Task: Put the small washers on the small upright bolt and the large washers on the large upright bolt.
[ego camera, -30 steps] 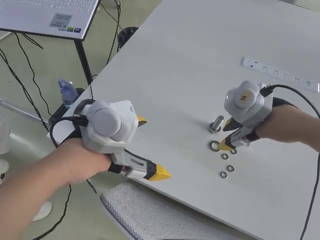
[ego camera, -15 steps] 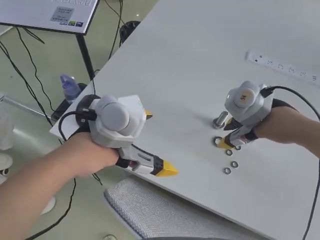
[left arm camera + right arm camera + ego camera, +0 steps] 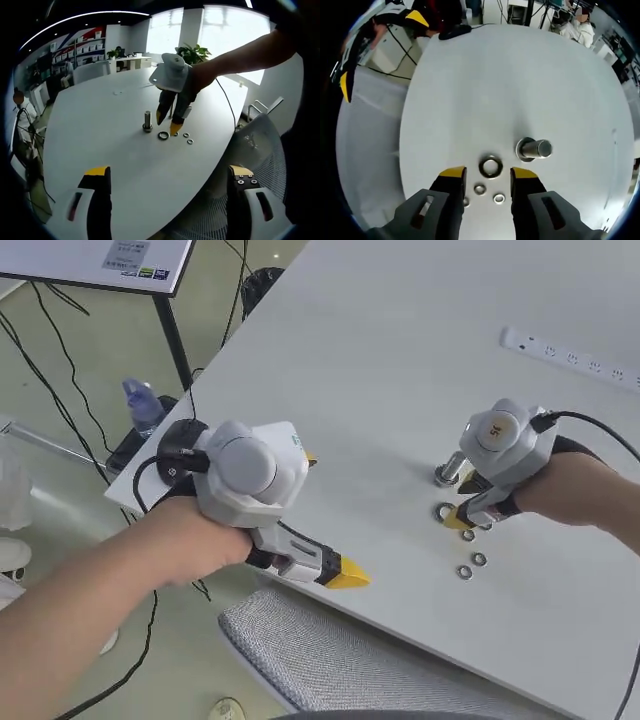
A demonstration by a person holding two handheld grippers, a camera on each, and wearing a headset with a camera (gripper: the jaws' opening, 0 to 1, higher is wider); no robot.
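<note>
A steel upright bolt (image 3: 447, 472) stands on the white table (image 3: 380, 360), with a large washer (image 3: 444, 511) lying flat just in front of it. Small washers (image 3: 466, 572) lie loose nearby. My right gripper (image 3: 464, 502) hovers low over them, open and holding nothing. In the right gripper view the large washer (image 3: 490, 166) lies just beyond its tips, a small washer (image 3: 480, 189) lies between the jaws, and the bolt (image 3: 534, 149) is to the right. My left gripper (image 3: 330, 517) is wide open over the table's near edge, facing the bolt (image 3: 147, 121) and the right gripper (image 3: 166, 124).
A white power strip (image 3: 570, 355) lies at the table's far right. Off the left edge are a laptop on a stand (image 3: 100, 260), a water bottle (image 3: 143, 405) and floor cables. A grey chair (image 3: 330, 660) sits below the near edge.
The head camera has shifted. My left gripper has drifted a little toward the washers. My right gripper stays low over the washers beside the bolt.
</note>
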